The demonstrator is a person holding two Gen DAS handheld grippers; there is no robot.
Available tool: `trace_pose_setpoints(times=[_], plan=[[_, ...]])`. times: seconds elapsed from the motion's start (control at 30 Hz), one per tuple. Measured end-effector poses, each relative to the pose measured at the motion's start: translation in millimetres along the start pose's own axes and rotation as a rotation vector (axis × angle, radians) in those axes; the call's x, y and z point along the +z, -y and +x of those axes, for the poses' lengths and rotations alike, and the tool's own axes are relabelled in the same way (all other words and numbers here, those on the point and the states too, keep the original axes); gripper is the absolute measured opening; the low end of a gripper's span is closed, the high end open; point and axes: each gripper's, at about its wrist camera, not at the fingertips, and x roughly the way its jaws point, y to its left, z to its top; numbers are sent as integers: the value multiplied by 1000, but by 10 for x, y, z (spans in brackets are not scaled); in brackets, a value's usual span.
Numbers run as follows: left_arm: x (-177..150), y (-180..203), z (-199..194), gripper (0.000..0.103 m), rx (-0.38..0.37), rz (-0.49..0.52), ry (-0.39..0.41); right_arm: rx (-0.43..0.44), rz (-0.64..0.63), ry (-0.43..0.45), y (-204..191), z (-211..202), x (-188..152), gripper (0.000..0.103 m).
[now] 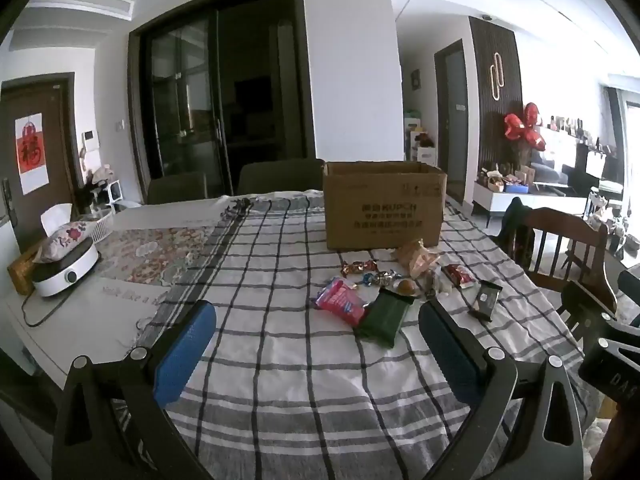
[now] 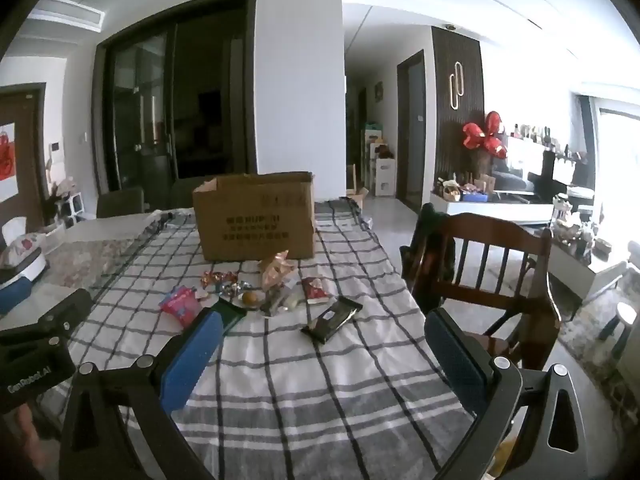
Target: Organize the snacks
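Note:
An open cardboard box [image 1: 384, 204] stands on the checked tablecloth, also in the right wrist view [image 2: 256, 216]. In front of it lie several snacks: a pink packet [image 1: 340, 306], a dark green packet [image 1: 386, 316], a black bar [image 1: 486, 300], a red packet [image 1: 460, 274], a tan bag [image 1: 416, 256] and wrapped candies [image 1: 360, 267]. The black bar [image 2: 332, 318] and pink packet [image 2: 180, 304] also show in the right wrist view. My left gripper [image 1: 316, 344] is open and empty, short of the snacks. My right gripper [image 2: 324, 356] is open and empty, just short of the black bar.
A white cooker [image 1: 66, 270] with a floral pouch sits at the table's left. A wooden chair [image 2: 484, 272] stands at the table's right edge. Dark chairs [image 1: 280, 176] stand behind the table. The checked cloth [image 1: 304, 400] lies under both grippers.

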Motion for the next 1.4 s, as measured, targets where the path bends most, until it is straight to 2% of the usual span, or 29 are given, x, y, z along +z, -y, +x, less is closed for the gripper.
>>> trace_pose_setpoints(times=[0.1,0.13,0.27,0.3,0.43,1.4], plan=[[11,-40,45,103,-8,-2,-6,0,0,-5,7,-9,2,102],[-5,16,-20,103,4,10,21,1,1,-8,10,-10,1,102],[42,-28,-91,103,1,8,23,8,1,-20,16,-6,5,102],[49,-38,-92,103,0,7,21,-2,6,8,28,-56,-2,102],[19,-6,-108,103,2,15,34,-3,3,5,25,-42,21,102],[28,14,-136,103,2,15,40,3,3,5,4,-39,35,102]])
